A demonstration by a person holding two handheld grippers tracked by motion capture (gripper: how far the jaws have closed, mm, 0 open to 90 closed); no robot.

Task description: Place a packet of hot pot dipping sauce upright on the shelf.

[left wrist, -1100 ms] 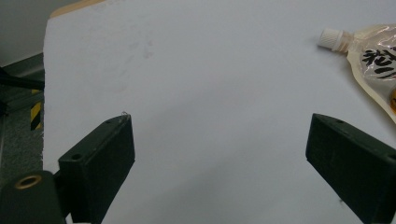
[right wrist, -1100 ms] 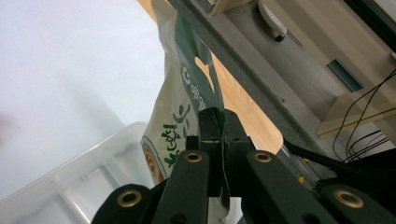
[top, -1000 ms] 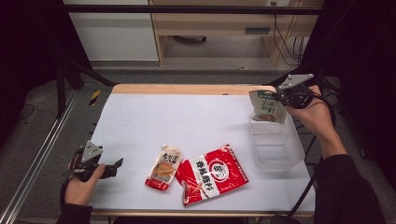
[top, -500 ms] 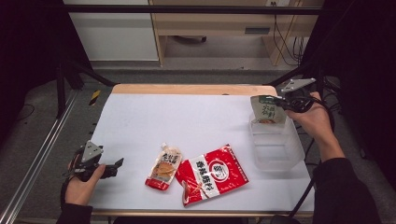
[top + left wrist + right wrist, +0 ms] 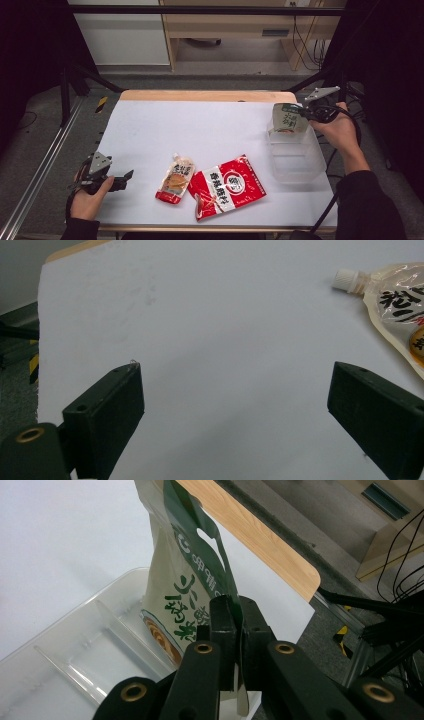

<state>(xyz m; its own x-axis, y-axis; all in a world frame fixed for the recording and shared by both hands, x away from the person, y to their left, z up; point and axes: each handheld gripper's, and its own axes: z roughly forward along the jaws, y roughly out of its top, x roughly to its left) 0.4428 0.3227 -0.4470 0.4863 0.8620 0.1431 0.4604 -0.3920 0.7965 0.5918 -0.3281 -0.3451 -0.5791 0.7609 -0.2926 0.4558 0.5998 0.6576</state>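
Right gripper (image 5: 306, 113): clenched on the top edge of the green-and-cream pouch (image 5: 287, 119), at about 2 o'clock on the table (image 5: 210, 125); in the right gripper view the two black jaws pinch the pouch's green seal between them
Green-and-cream pouch: hangs nearly upright from the right gripper, its lower end inside the far end of the clear plastic bin (image 5: 295, 155); whether it touches the bin floor cannot be told
Clear plastic bin: at 3 o'clock on the table, near the right edge, with ribs across its floor
Left gripper (image 5: 120, 181): released, jaws wide apart with nothing between them, low over the white surface at 8 o'clock
Spouted pouch (image 5: 176, 178): lies flat at 6 o'clock, cap toward the far side, well apart from the left gripper
Red packet (image 5: 227, 186): lies flat just beside the spouted pouch, toward 5 o'clock, their edges touching or nearly so
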